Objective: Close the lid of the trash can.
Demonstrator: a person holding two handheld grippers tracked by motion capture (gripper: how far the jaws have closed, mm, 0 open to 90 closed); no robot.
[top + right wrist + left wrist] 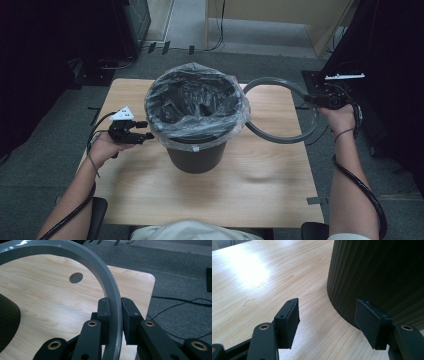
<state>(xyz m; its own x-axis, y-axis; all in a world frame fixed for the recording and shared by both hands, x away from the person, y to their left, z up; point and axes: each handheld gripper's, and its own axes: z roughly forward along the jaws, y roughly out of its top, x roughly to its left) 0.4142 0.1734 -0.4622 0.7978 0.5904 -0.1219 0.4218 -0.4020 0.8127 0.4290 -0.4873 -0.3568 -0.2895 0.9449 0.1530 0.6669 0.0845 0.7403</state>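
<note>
A dark ribbed bin (196,150) stands in the middle of the wooden table (150,195), lined with a thin plastic bag (195,102) folded over its rim. At the table's right edge my right gripper (320,100) is shut on a grey plastic ring (280,139) and holds it in the air beside the bin. In the right gripper view the ring's band (100,272) passes between the pads of the right gripper (115,300). Left of the bin, my left gripper (147,131) stands open and points at the bin's wall. The left gripper (328,302) has nothing between its jaws; the bin (377,272) is just beyond.
The table top has a round hole (76,277) near its far right corner. Grey carpet with a thin cable (180,301) lies beyond the table's right edge. Dark cabinets (135,25) stand at the back left, and black equipment (380,60) at the right.
</note>
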